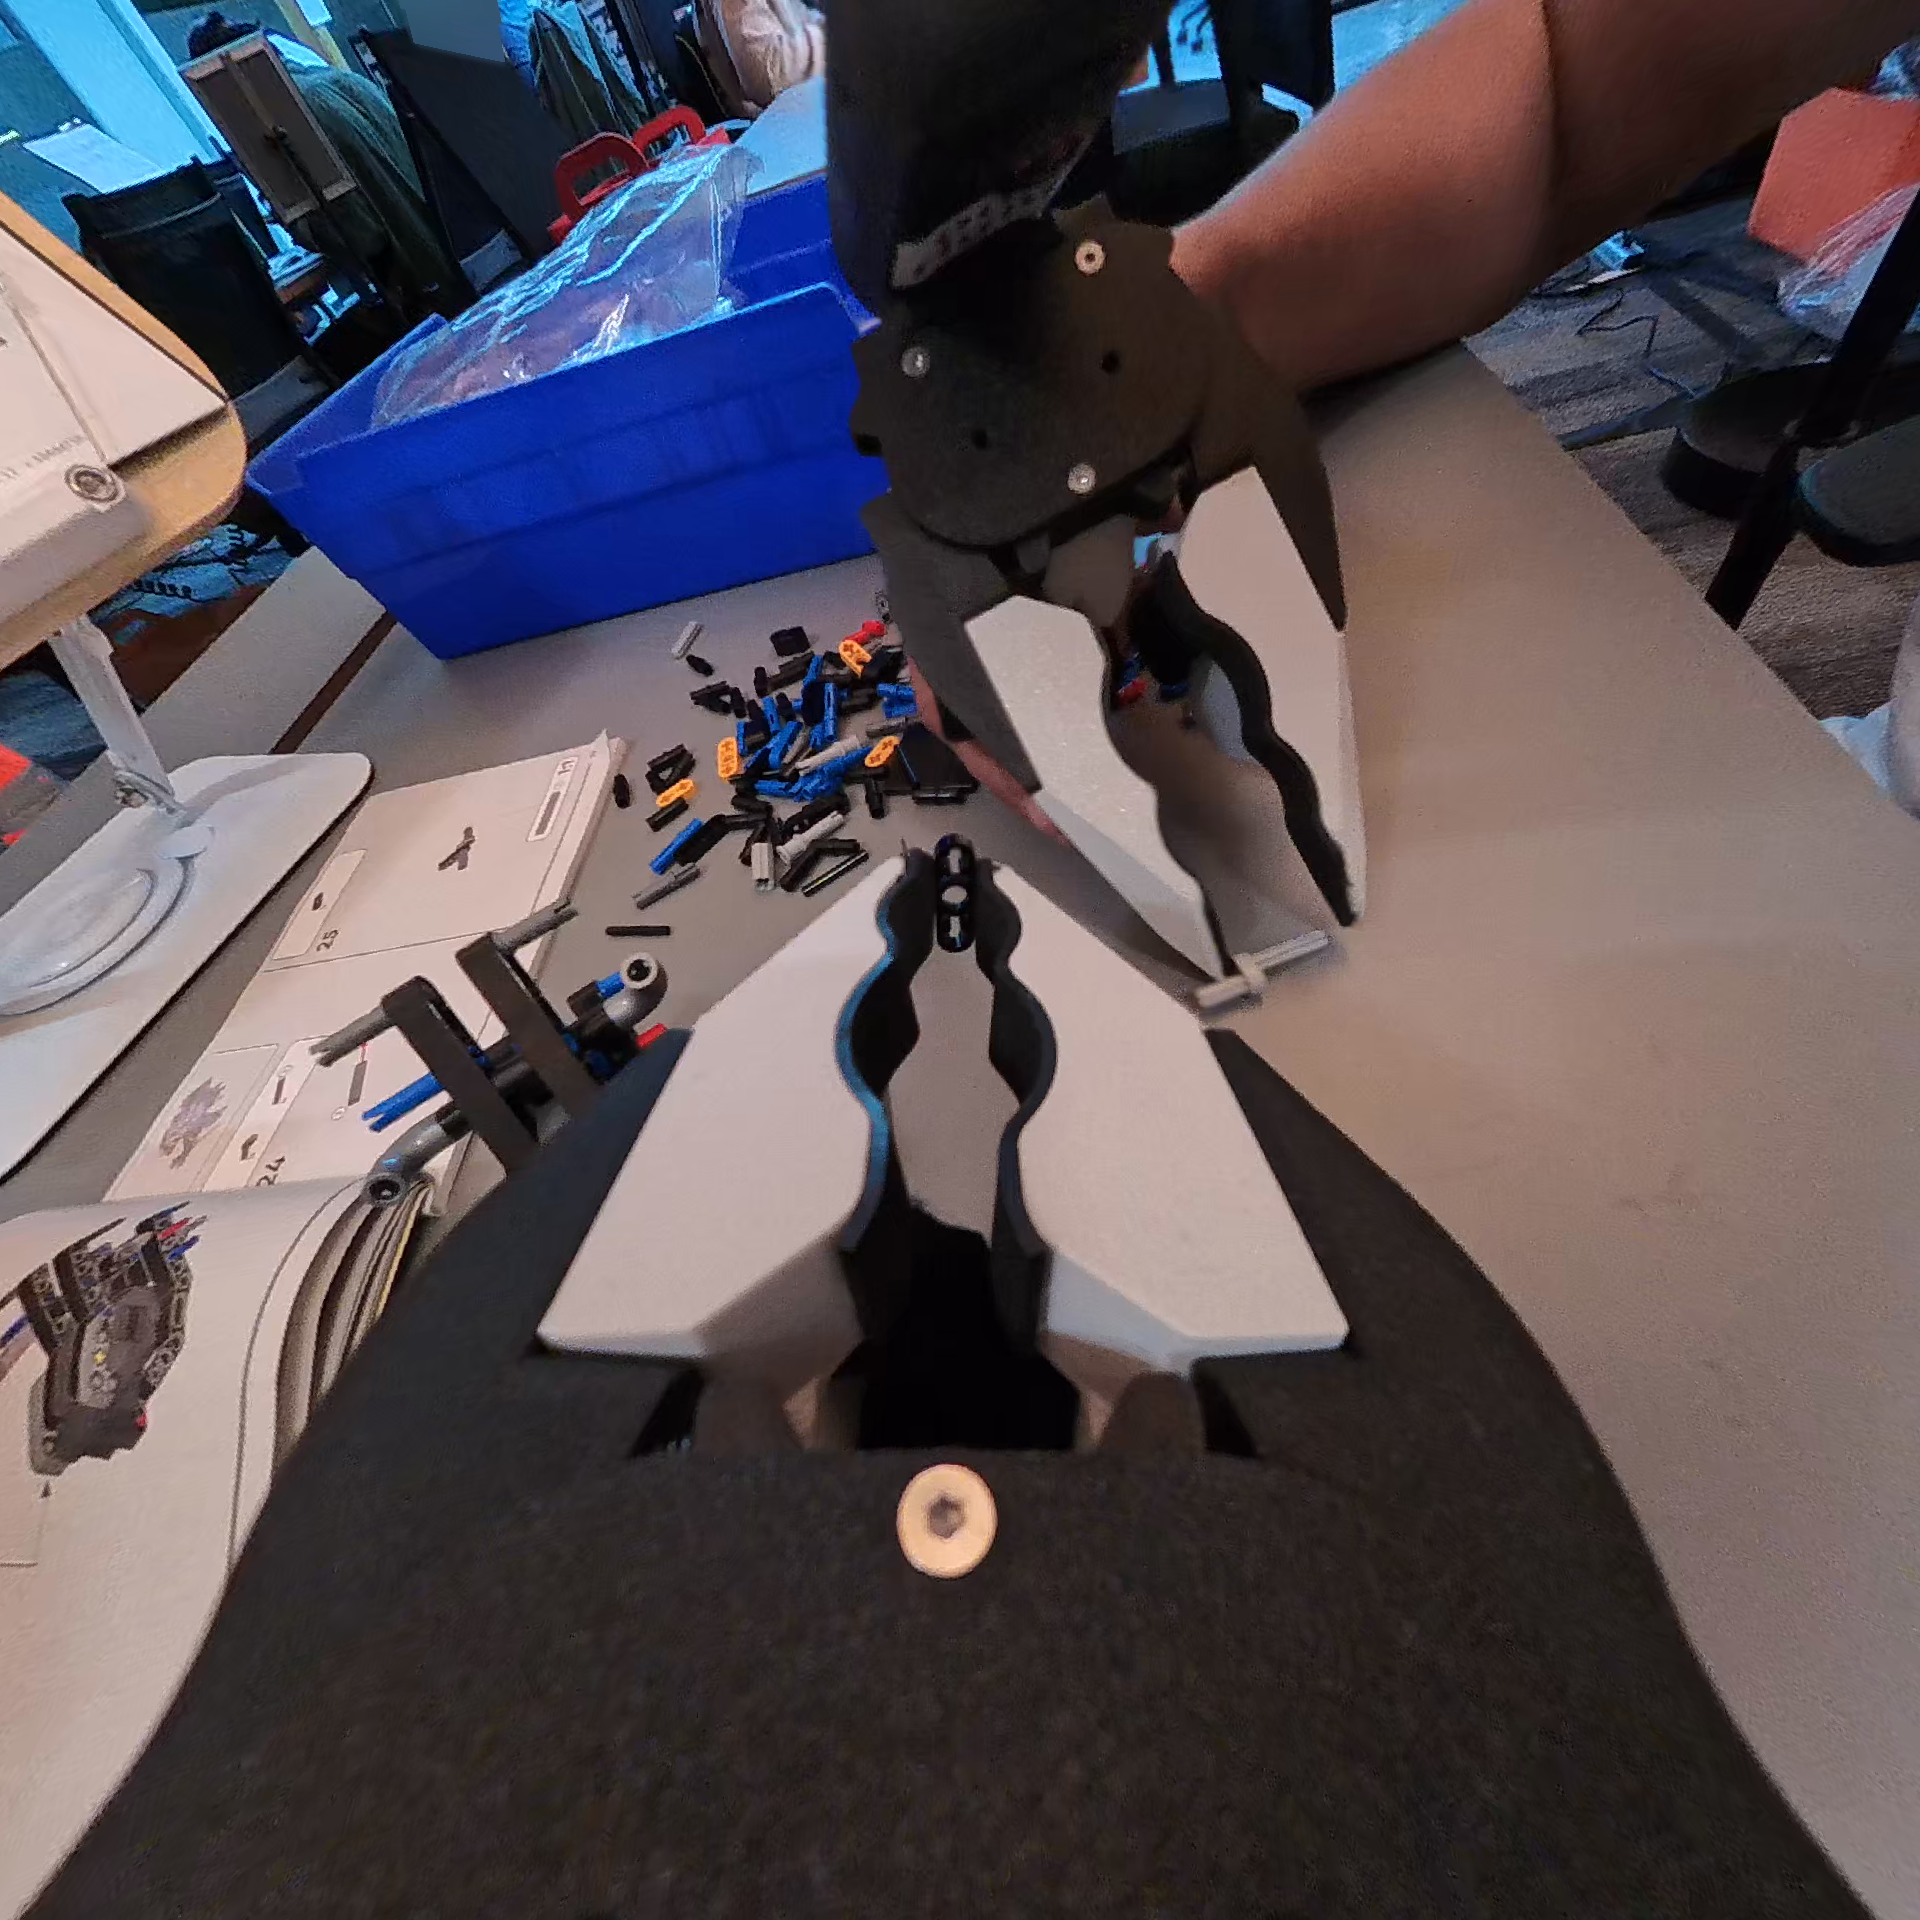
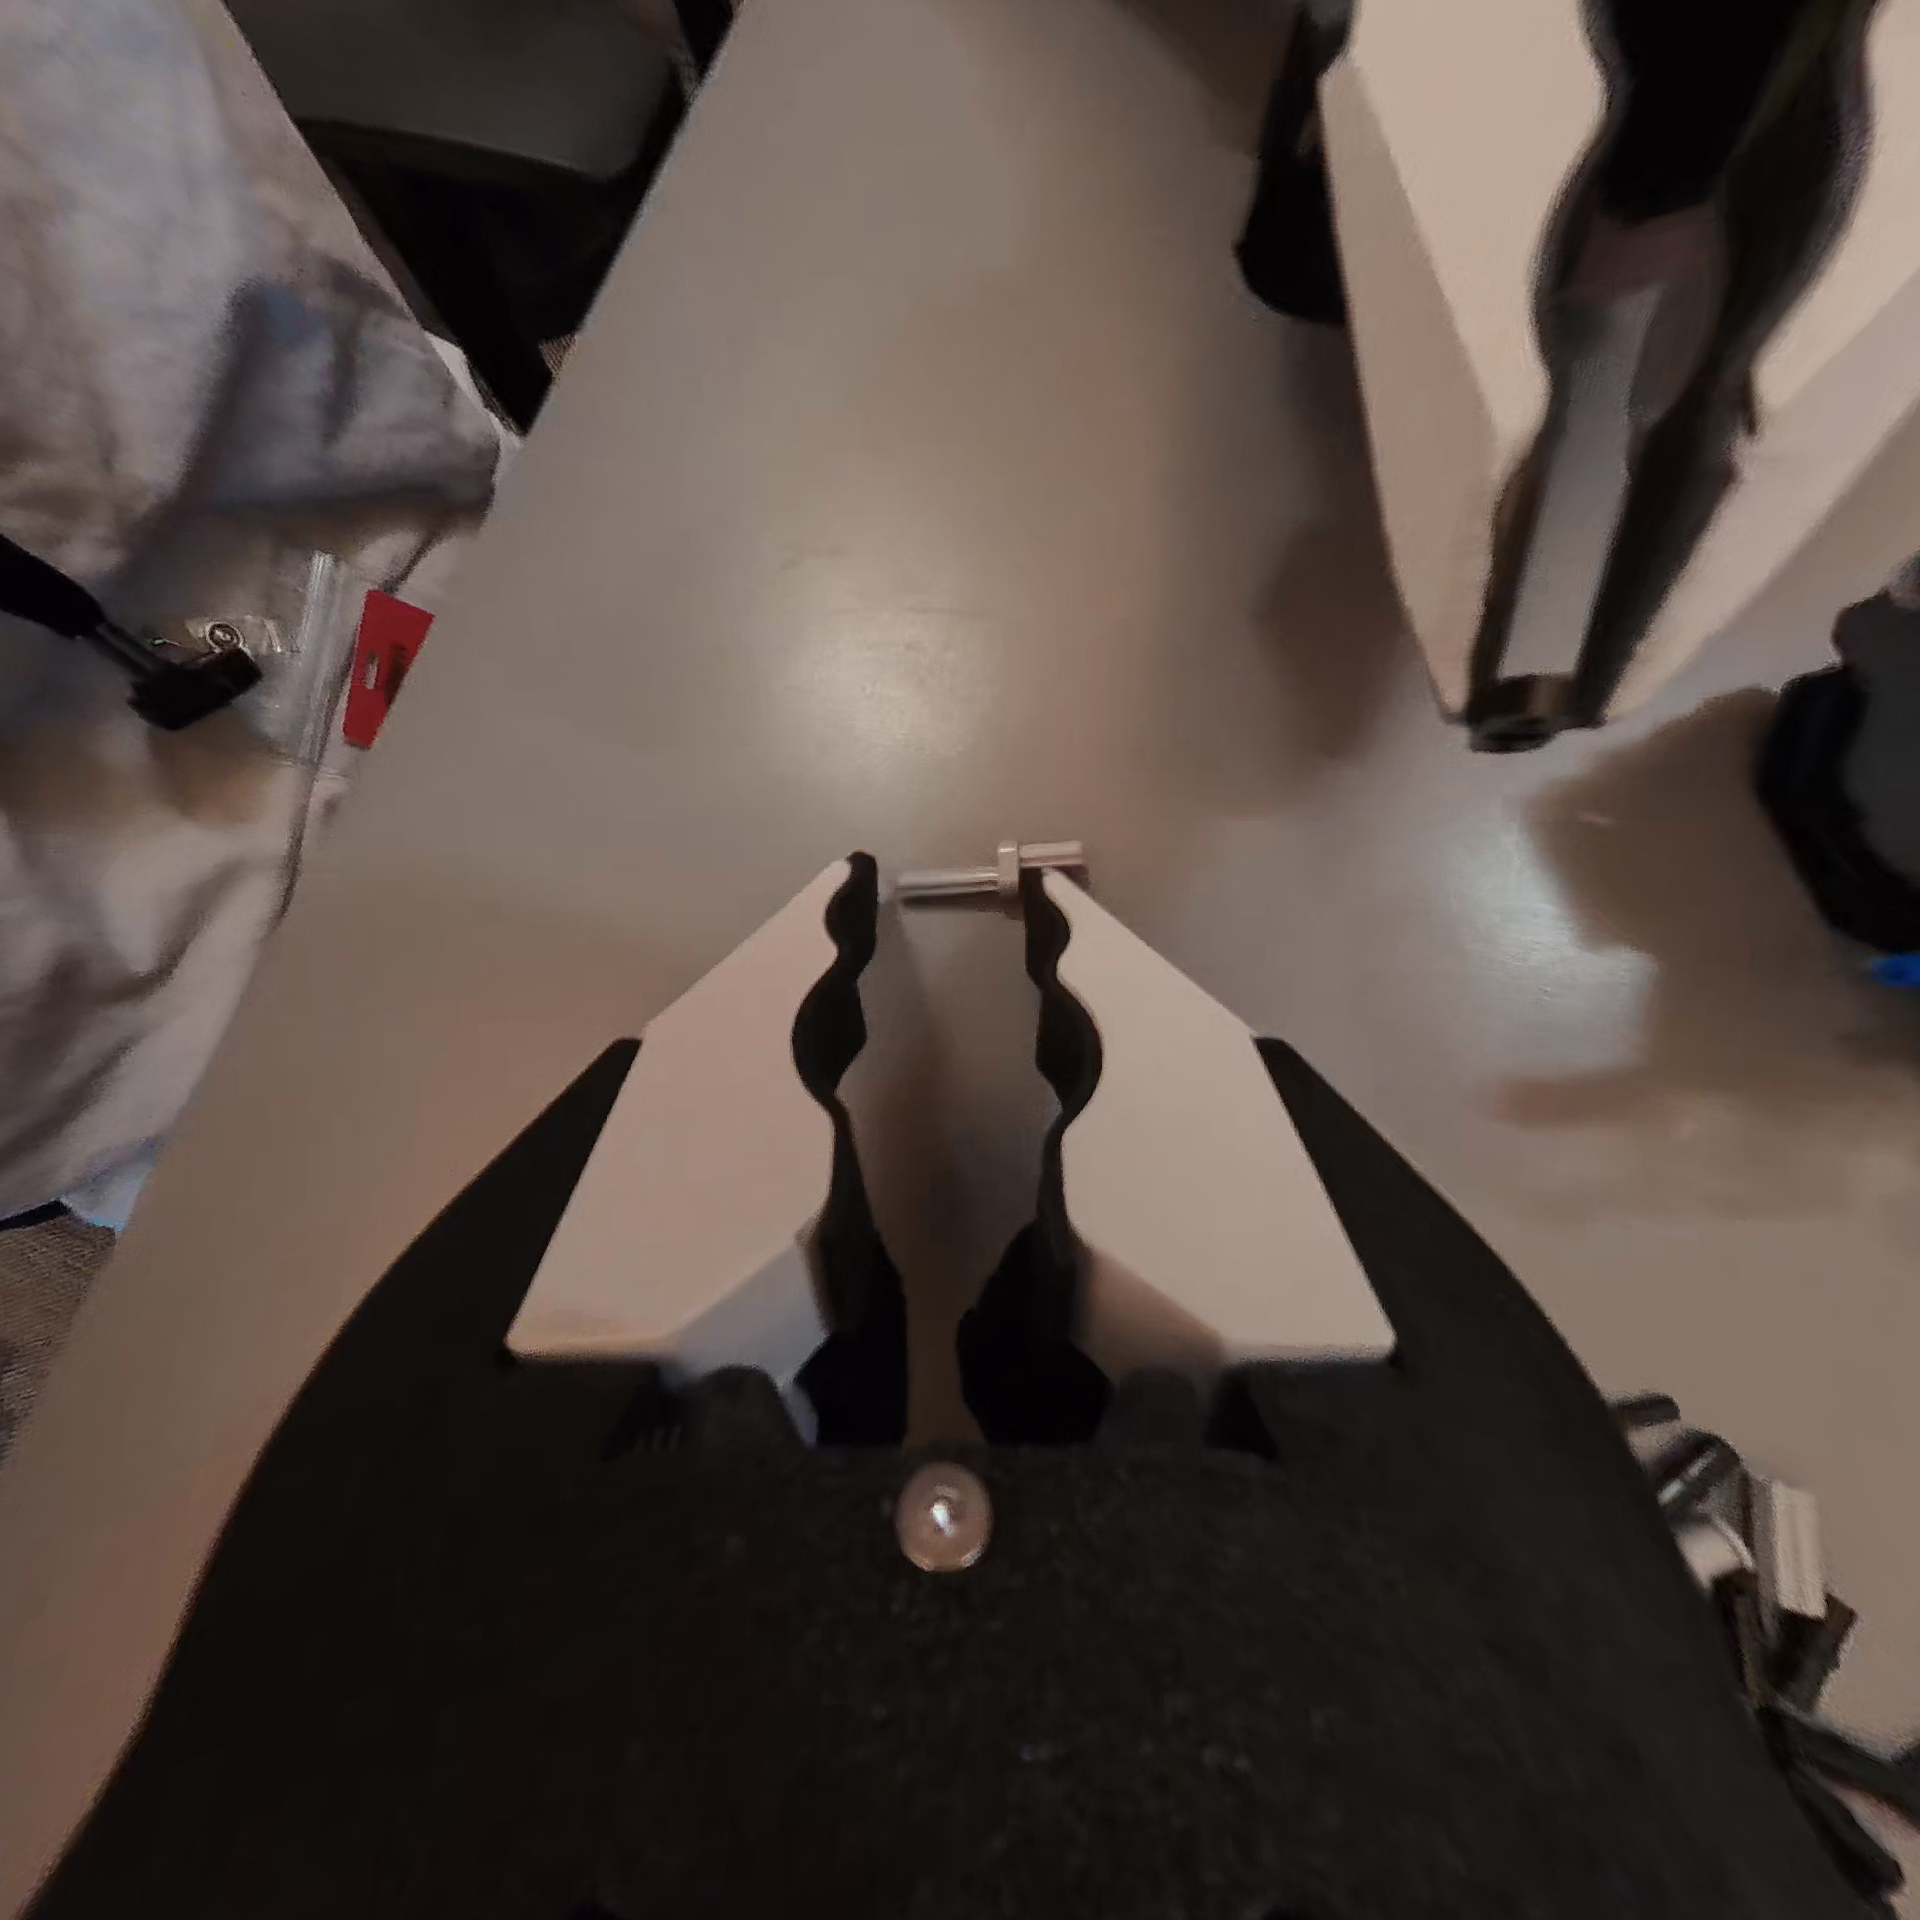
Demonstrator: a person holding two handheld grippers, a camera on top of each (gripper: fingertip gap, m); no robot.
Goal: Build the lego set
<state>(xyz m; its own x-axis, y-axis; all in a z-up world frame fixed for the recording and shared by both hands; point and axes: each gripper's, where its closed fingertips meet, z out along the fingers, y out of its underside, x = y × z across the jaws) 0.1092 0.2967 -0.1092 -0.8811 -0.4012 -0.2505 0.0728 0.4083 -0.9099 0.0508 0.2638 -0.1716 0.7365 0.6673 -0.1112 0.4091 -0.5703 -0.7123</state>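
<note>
Clamping a black beam [image 1: 953, 896], left tongs [image 1: 951, 883] wait; right tongs [image 2: 948, 873], parted, straddle a light, stiff, roll-prone axle [image 2: 987, 871]; pinch mid-shaft.

Left tongs [image 1: 951, 883] pinched nearly closed (fingertips clamped on something small and black). Right tongs [image 2: 951, 878] angled steeply down, fingers parted, tips at the tabletop [image 2: 935, 520], forearm [image 1: 1455, 208] bare behind.

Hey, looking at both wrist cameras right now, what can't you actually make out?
- Small black holed lego beam in the left gripper: its lower part sits hidden between the fingertips, left wrist view.
- Pile of loose black, blue and orange lego pieces: right edge covered by the right gripper, same view.
- Left gripper, right wrist view: motion-blurred.
</note>
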